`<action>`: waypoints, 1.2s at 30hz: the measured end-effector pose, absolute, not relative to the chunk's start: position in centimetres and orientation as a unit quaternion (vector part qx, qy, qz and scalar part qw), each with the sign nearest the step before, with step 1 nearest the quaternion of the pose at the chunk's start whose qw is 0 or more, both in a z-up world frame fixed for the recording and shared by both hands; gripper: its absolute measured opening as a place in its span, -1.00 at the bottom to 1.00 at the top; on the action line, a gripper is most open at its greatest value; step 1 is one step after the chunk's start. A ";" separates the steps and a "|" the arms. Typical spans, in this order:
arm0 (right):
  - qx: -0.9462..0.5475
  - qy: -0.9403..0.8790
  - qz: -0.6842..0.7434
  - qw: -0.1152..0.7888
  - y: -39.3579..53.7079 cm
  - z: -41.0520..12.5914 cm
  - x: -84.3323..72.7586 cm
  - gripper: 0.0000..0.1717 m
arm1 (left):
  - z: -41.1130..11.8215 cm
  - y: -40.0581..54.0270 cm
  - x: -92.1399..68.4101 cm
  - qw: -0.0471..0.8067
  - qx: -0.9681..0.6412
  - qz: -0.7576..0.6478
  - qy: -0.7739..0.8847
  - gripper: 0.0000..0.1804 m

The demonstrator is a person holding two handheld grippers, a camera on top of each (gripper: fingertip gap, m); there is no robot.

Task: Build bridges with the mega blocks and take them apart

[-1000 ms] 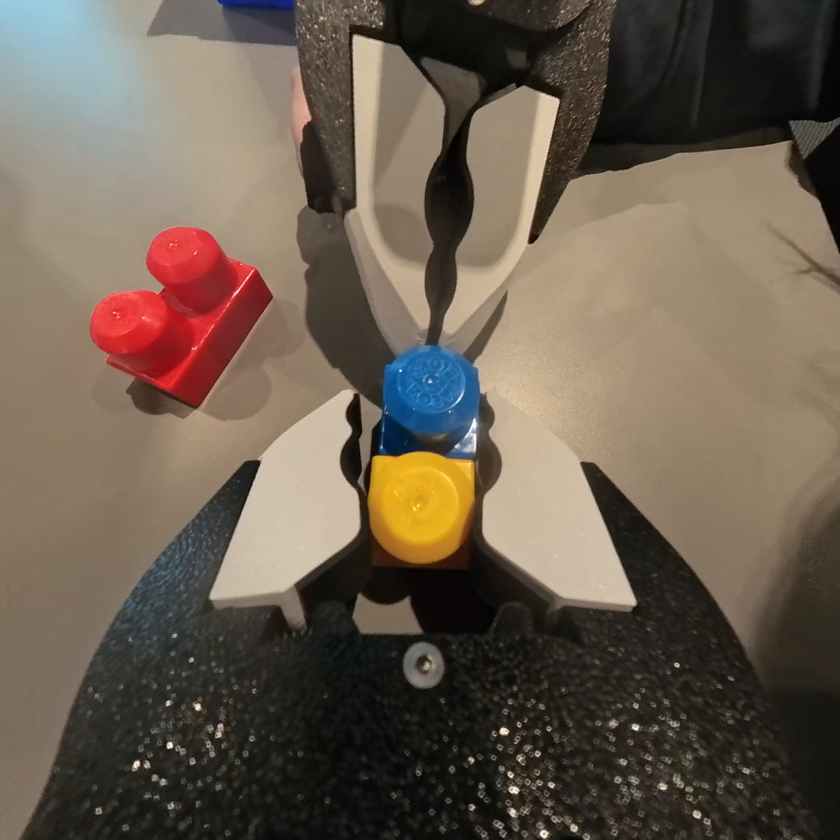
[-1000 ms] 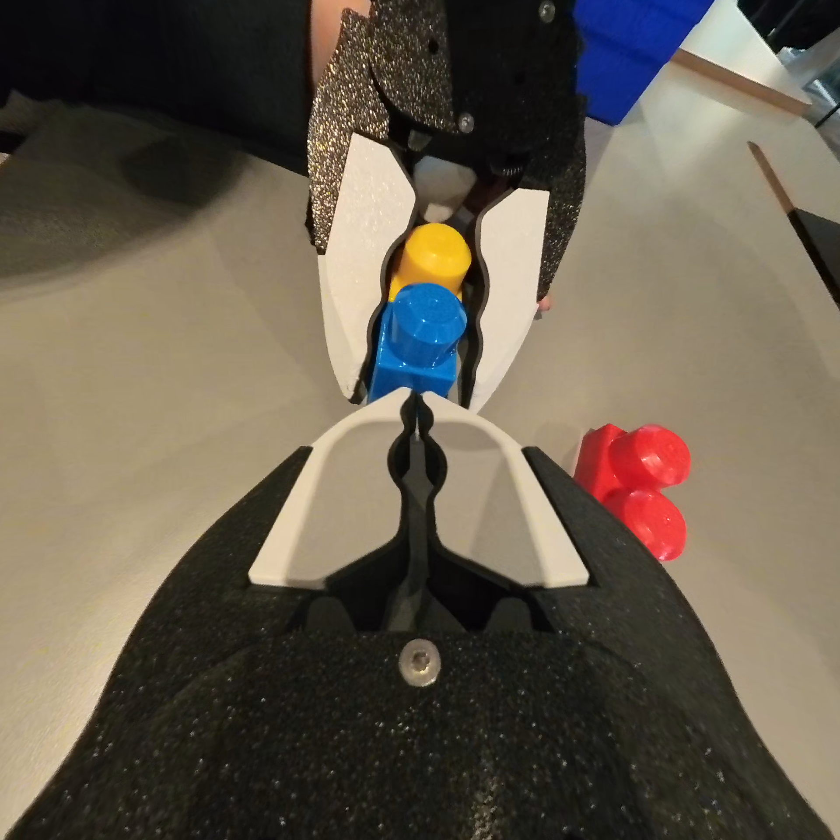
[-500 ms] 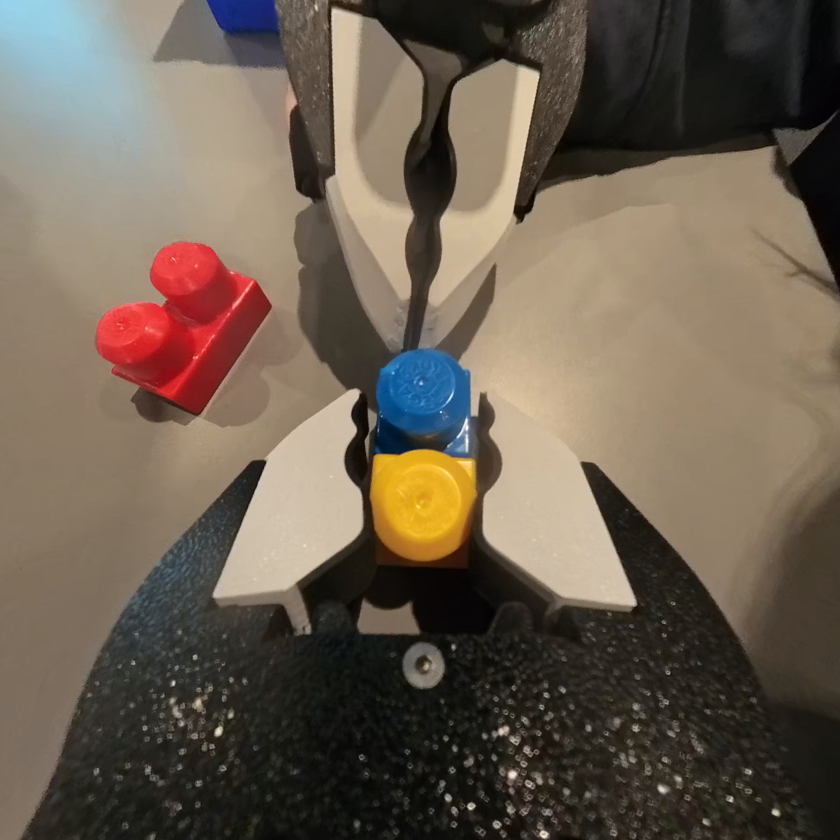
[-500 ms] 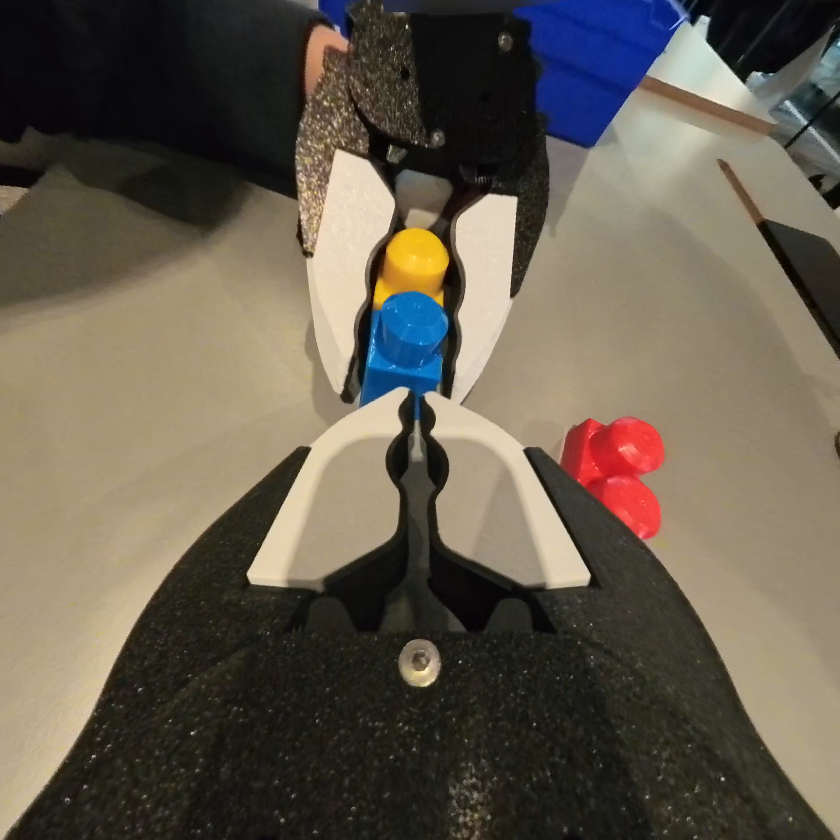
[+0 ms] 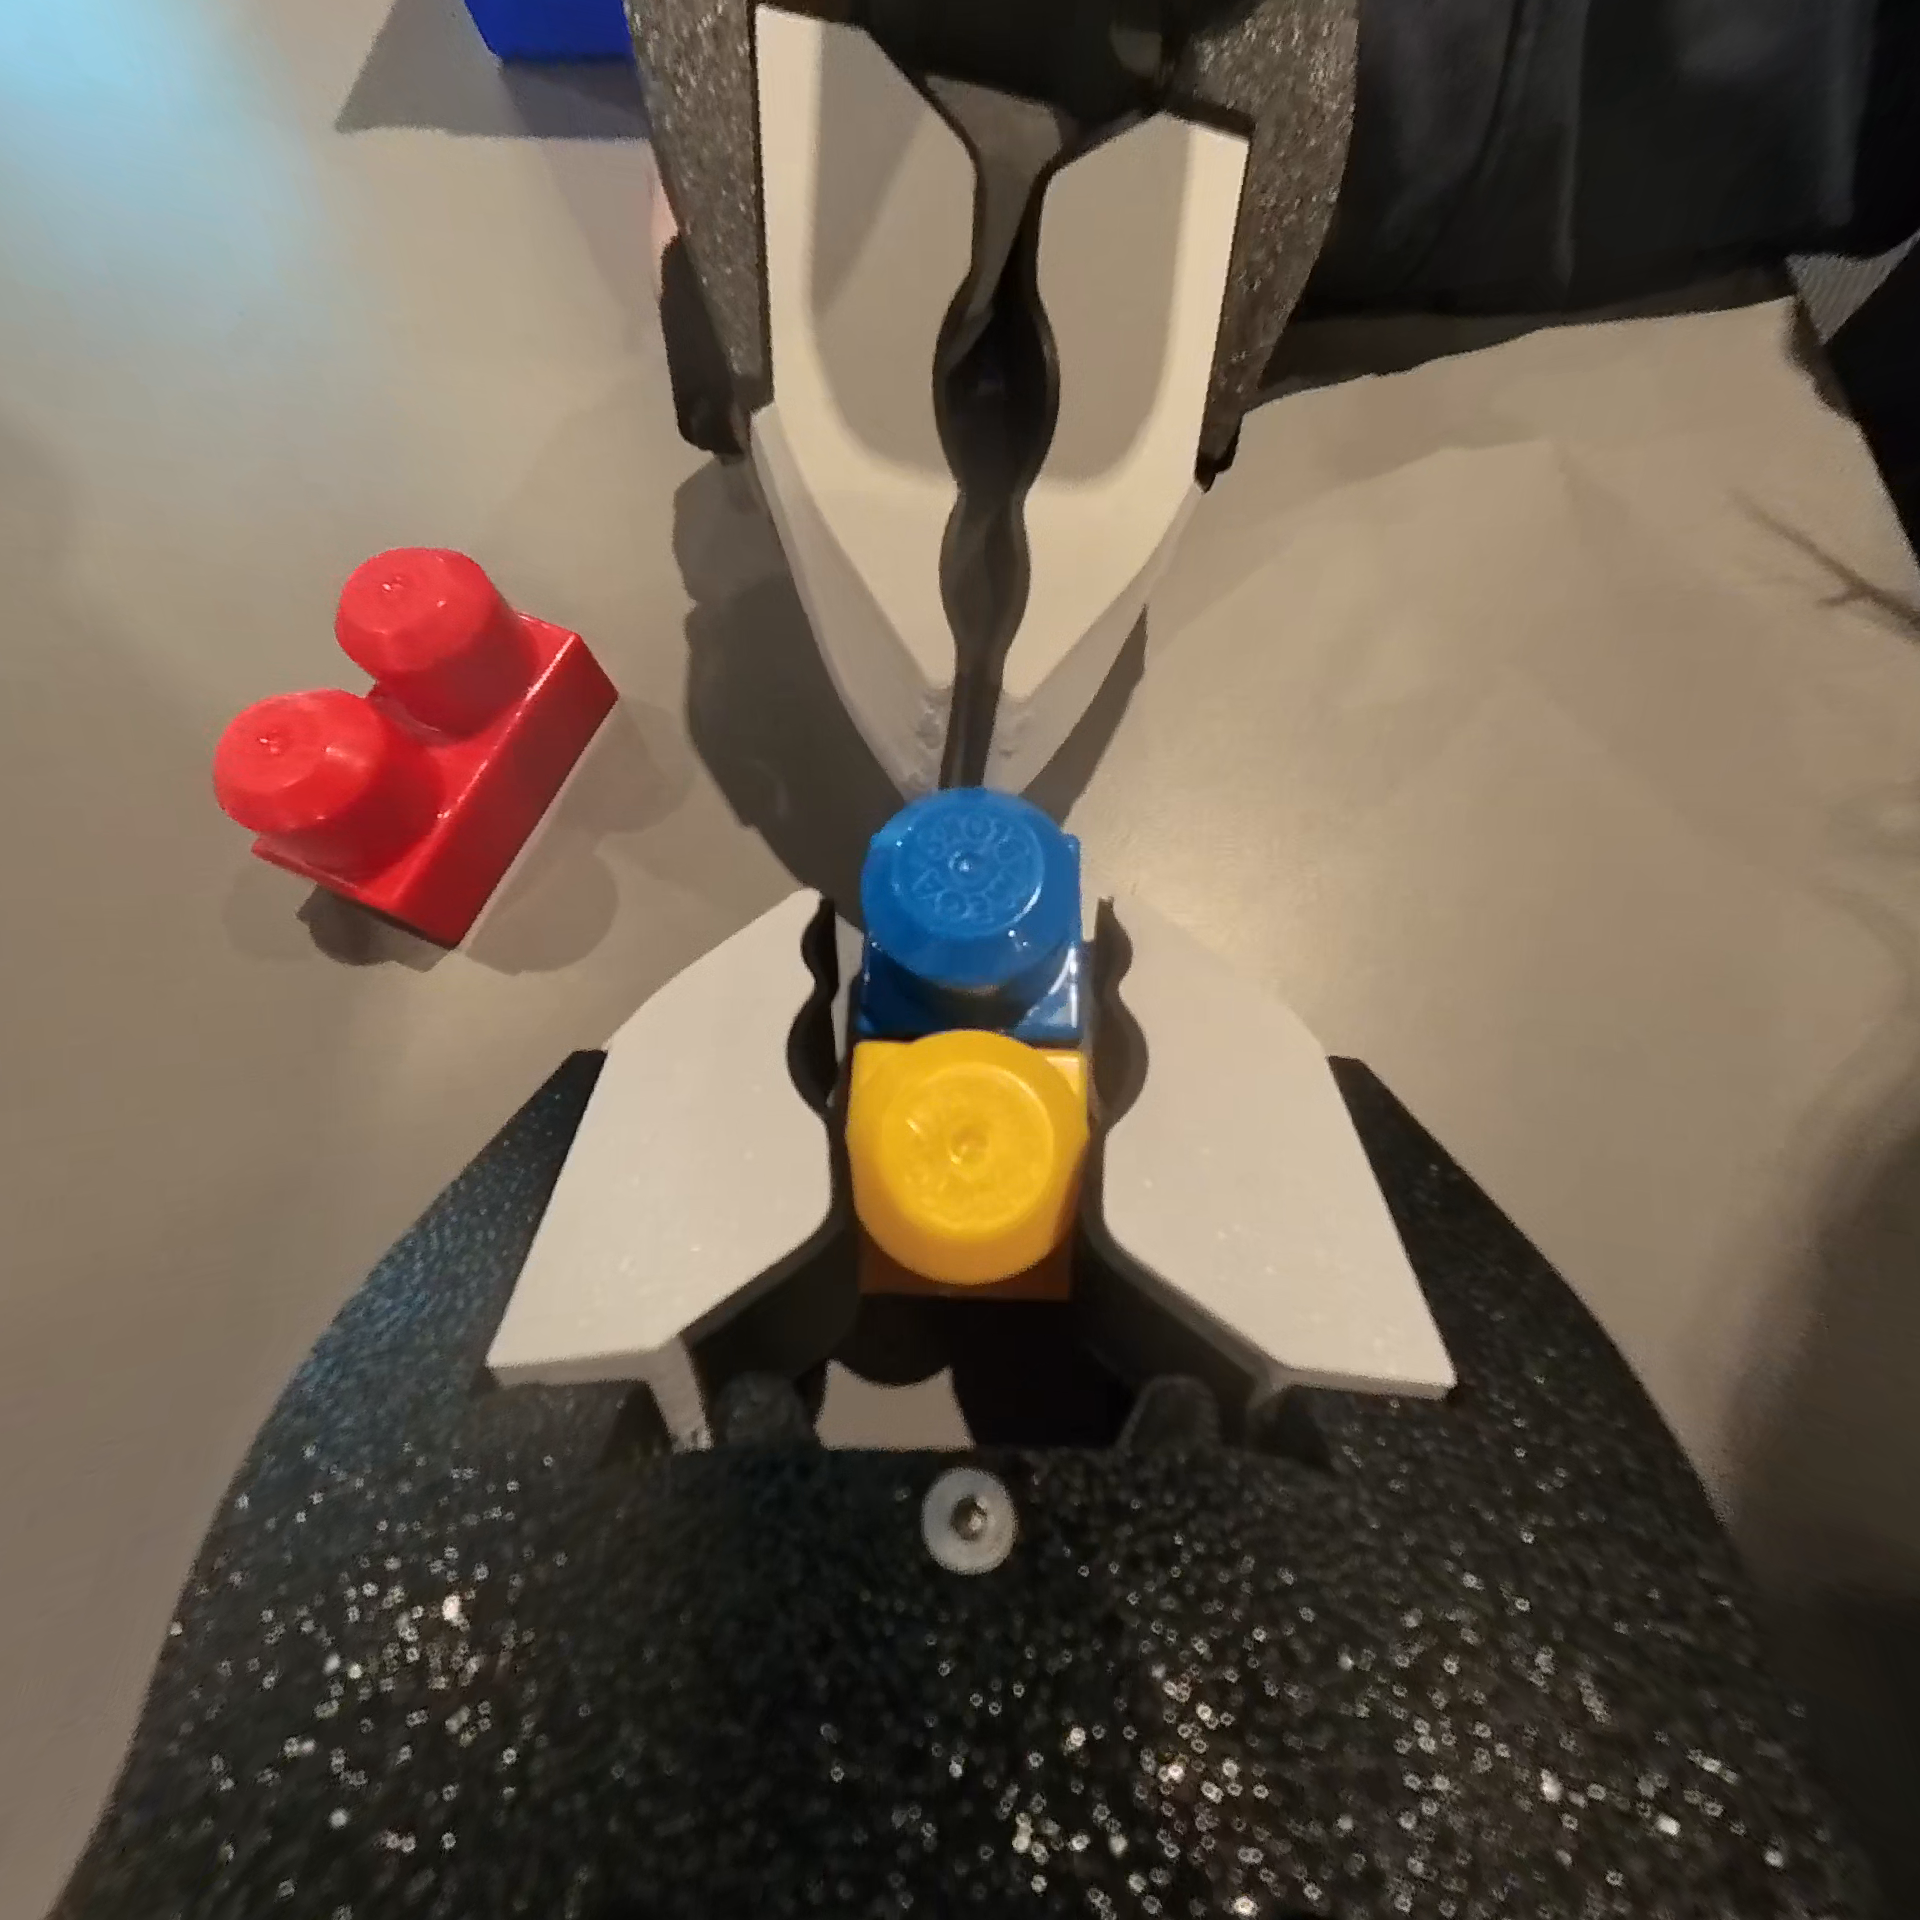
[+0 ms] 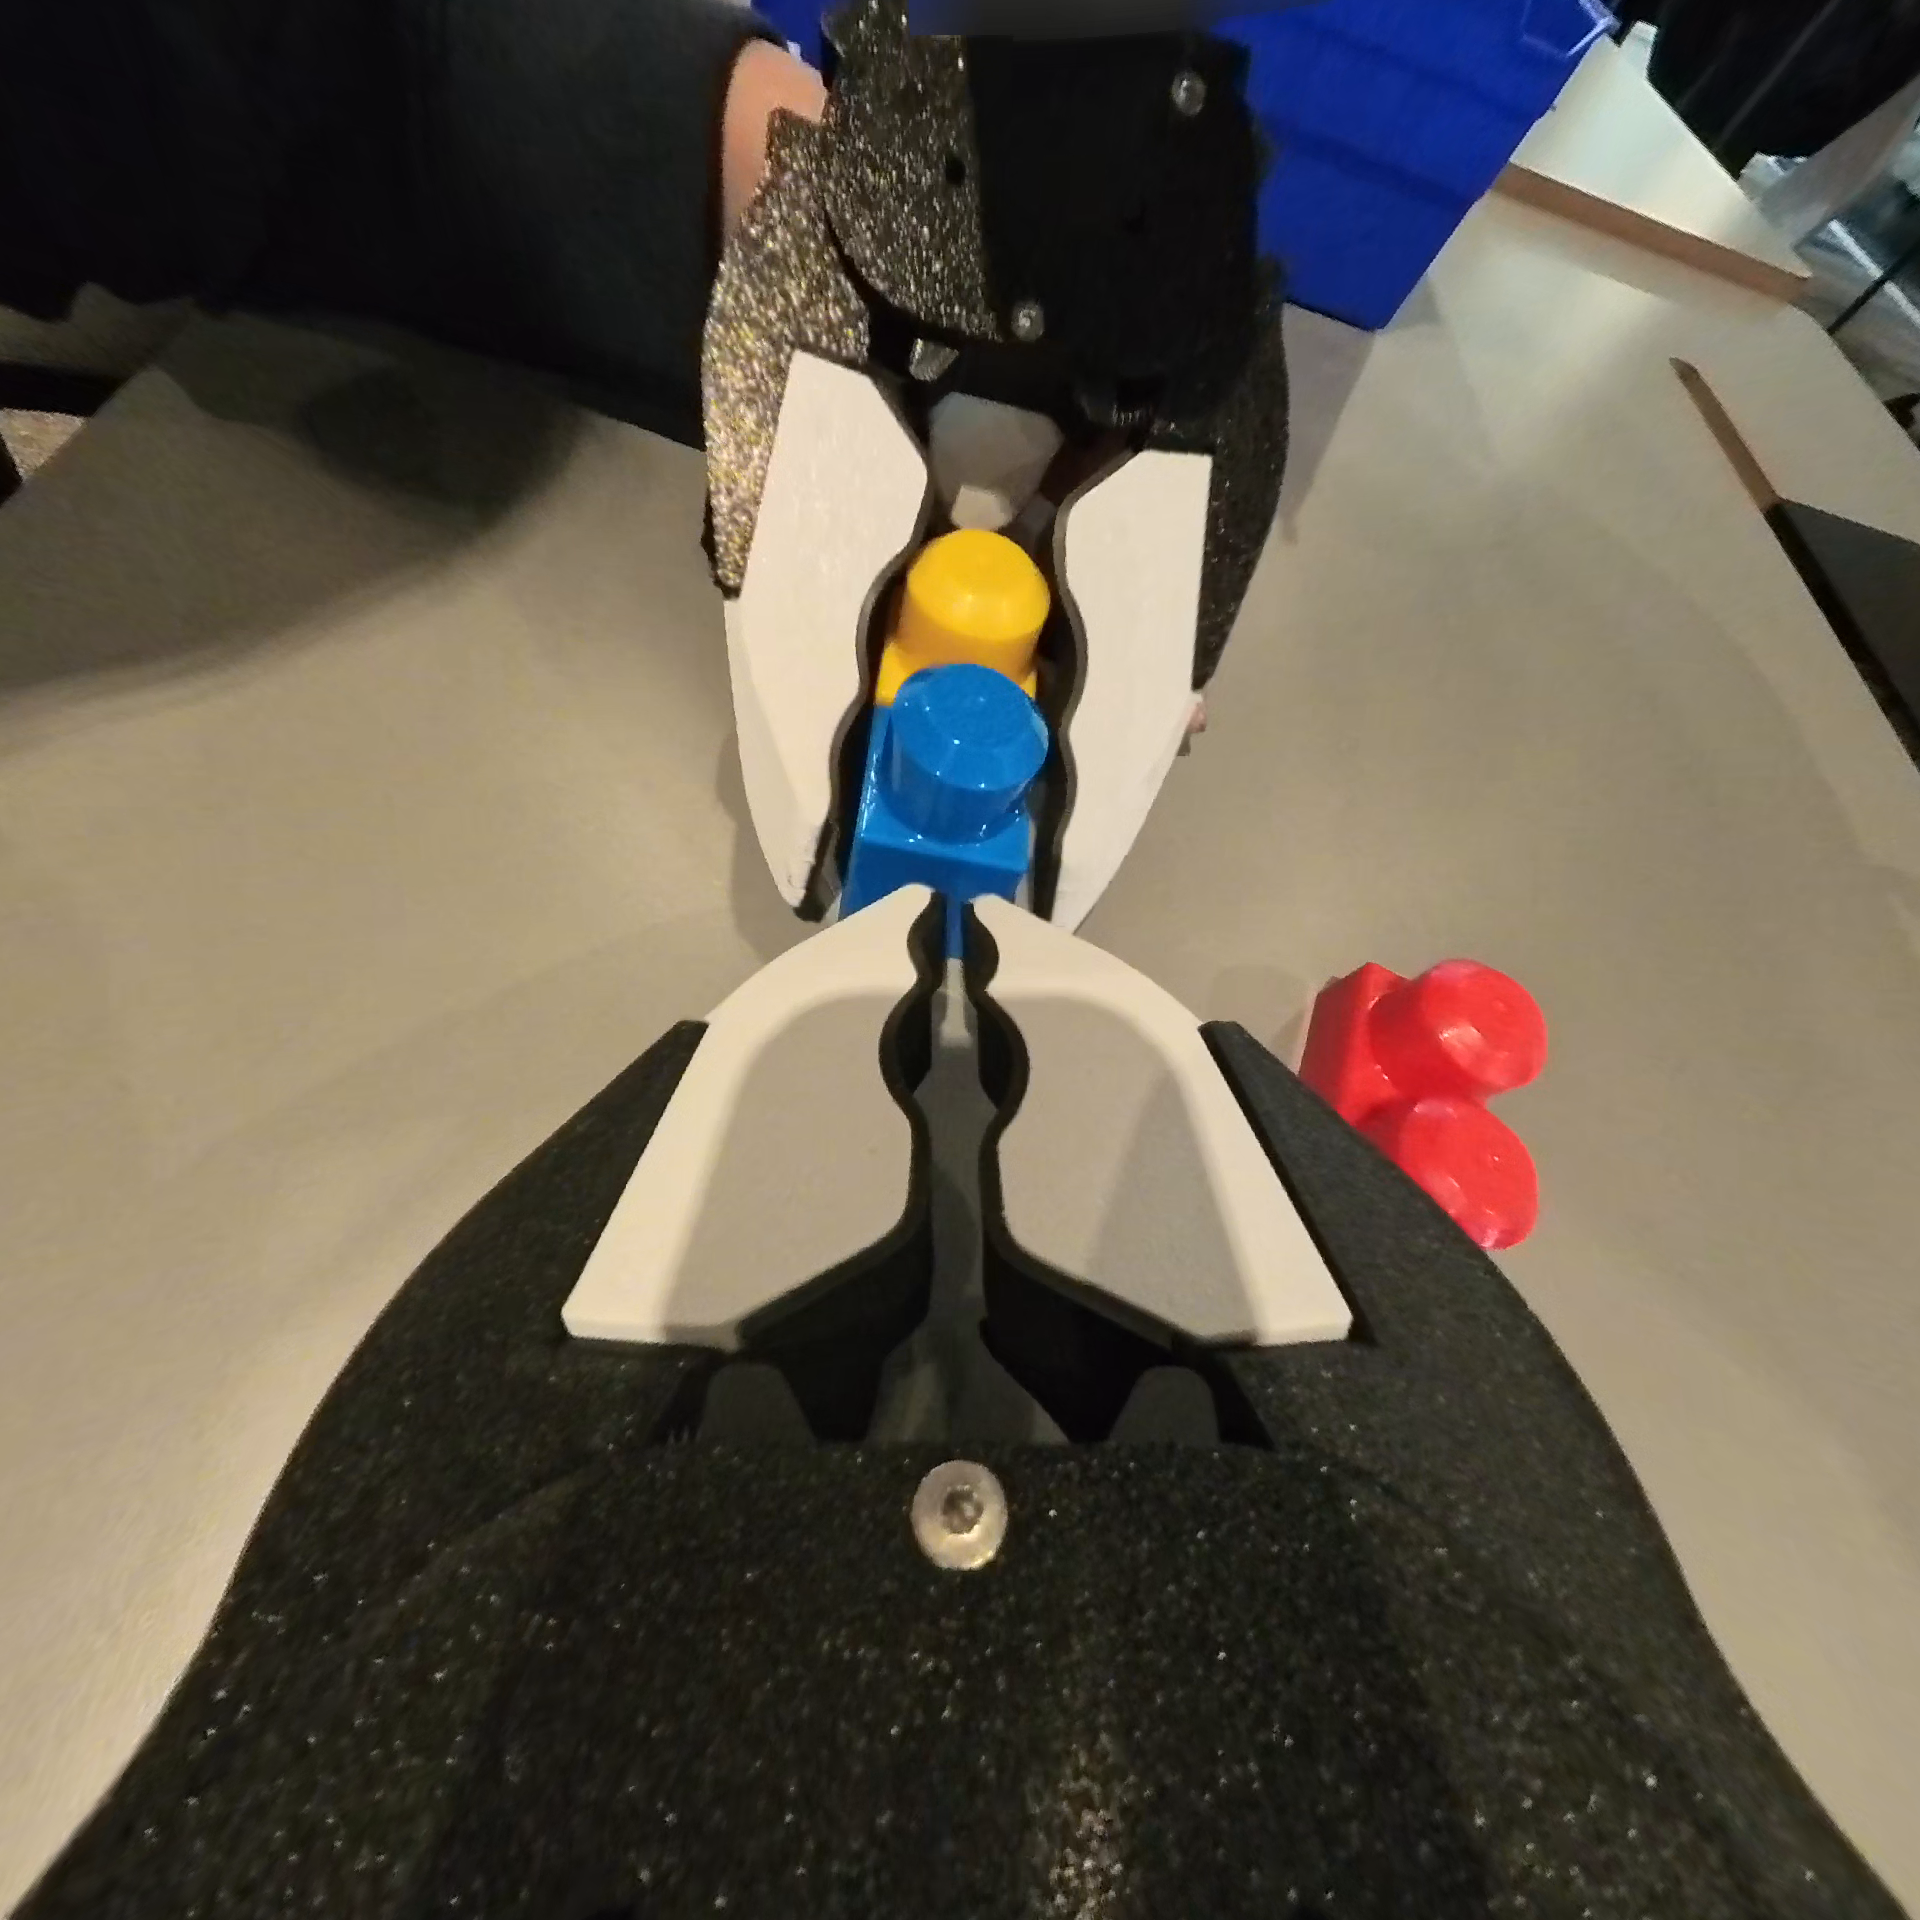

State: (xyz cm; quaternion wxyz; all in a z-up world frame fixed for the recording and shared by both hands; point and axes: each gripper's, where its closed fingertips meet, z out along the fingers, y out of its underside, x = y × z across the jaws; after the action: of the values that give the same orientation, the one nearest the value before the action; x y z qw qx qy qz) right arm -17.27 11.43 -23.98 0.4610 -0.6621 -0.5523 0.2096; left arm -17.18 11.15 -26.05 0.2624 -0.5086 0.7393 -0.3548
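My left gripper (image 5: 966, 914) is shut on two single-stud blocks that stand side by side on the table. The yellow block (image 5: 961, 1153) sits deep between the fingers and the blue block (image 5: 966, 894) sits at the fingertips. The right wrist view shows the same grasp, with the left gripper (image 6: 940, 883) flanking the yellow block (image 6: 971, 603) and the blue block (image 6: 956, 769). My right gripper (image 6: 953, 902) is shut, with its tips right at the blue block's free side. It also shows in the left wrist view (image 5: 966, 774). A red two-stud block (image 5: 416, 748) lies loose on the table.
The red block (image 6: 1423, 1081) lies to the right of my right gripper. A blue bin (image 6: 1382, 156) stands at the table's far edge. A dark sleeve (image 6: 364, 187) reaches in behind the left gripper. The grey table (image 6: 312, 935) has a wooden edge at the right. My left and right fingertips are right by each other.
The right gripper's view has tilted up a little, so more of the blue bin shows. Its tips stay at the blue block. The left gripper keeps its hold on both blocks.
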 end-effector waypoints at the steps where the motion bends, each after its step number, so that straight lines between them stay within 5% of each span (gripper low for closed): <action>1: -0.663 -0.553 0.208 0.460 11.4 -24.0 -17.3 -0.97 | -26.0 11.2 -17.1 0.264 -0.508 -0.354 0.740 -0.48; 19: -0.656 -0.510 0.186 0.525 12.1 -20.5 -15.2 -0.86 | -22.6 12.4 -20.0 0.345 -0.535 -0.322 0.701 -0.16; 36: -0.656 -0.466 0.143 0.576 13.6 -19.0 -14.6 -0.79 | -16.2 19.7 -23.1 0.564 -0.564 -0.251 0.549 -0.24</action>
State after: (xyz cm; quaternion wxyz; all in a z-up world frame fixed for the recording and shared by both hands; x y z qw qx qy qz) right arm -14.55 13.59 -19.03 0.5762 -0.6562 -0.4657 0.1432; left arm -23.14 19.67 -16.24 0.5637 -0.5639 0.5487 -0.2514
